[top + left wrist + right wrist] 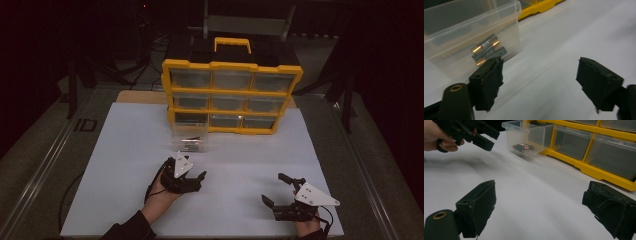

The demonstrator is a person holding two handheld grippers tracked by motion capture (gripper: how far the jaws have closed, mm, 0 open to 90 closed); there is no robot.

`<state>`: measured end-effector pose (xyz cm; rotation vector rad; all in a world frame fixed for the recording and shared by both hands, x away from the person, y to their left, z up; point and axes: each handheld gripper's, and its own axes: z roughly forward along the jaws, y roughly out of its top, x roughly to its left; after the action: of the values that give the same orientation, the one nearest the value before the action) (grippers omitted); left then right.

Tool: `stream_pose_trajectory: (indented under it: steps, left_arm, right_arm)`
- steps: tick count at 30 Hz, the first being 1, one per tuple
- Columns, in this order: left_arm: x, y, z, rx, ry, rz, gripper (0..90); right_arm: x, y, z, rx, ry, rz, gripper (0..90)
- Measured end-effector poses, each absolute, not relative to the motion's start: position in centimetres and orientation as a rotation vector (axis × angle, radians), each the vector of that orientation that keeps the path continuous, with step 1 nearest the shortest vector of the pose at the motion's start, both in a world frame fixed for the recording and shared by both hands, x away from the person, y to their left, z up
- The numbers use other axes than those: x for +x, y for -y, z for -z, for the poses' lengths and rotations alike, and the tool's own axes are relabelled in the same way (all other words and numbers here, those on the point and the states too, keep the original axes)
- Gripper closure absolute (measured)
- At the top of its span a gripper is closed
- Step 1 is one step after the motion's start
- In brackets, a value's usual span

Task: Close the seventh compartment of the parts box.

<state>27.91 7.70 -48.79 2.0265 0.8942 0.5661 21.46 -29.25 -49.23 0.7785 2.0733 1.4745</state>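
Left gripper (192, 176) is your working tool, and from the high view it sits low over the white board (125, 150), just on your side of the clear bin (189, 137), which has been pulled out of the yellow organizer (232, 95) and stands in front of that organizer's left end, near the board's far edge. Its jaws stand apart with nothing between them, so you have no grip yet. Your right gripper (276, 189) rests near the board's near right corner, also apart and empty; keep it parked there, well away from the bin. In the left gripper view, the batteries (487, 50) lie on their sides in a small stack on the bin's floor, behind its see-through front wall, and your left pad (487, 82) is close against that wall. If you mean to lift a battery, I judge you must rise over the rim (474, 15) first, then come down with the jaws across one battery's width. In the right gripper view, the bin (529, 137) stands just beside the organizer (599, 170), so approach from the open board side to avoid nudging it.
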Motion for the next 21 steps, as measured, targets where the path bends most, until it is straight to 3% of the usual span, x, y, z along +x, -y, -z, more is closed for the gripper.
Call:
stream_pose_trajectory:
  steps: [4,7,18,21]
  left_arm:
    - [27.9,-7.7,49.2,2.025,-0.902,-0.582,27.8]
    - [28.0,-7.8,49.3,2.012,-0.923,-0.587,43.3]
    - [28.4,-8.7,49.7,1.974,-1.01,-0.61,85.6]
    - [28.5,-8.9,49.7,1.965,-1.028,-0.653,88.2]
  right_arm:
    - [21.5,29.2,49.2,0.777,-2.074,-1.473,9.2]
    - [21.5,29.2,49.3,0.778,-2.076,-1.471,9.2]
    - [21.5,29.2,49.2,0.777,-2.076,-1.469,9.2]
    - [21.5,29.2,49.2,0.778,-2.075,-1.47,9.2]
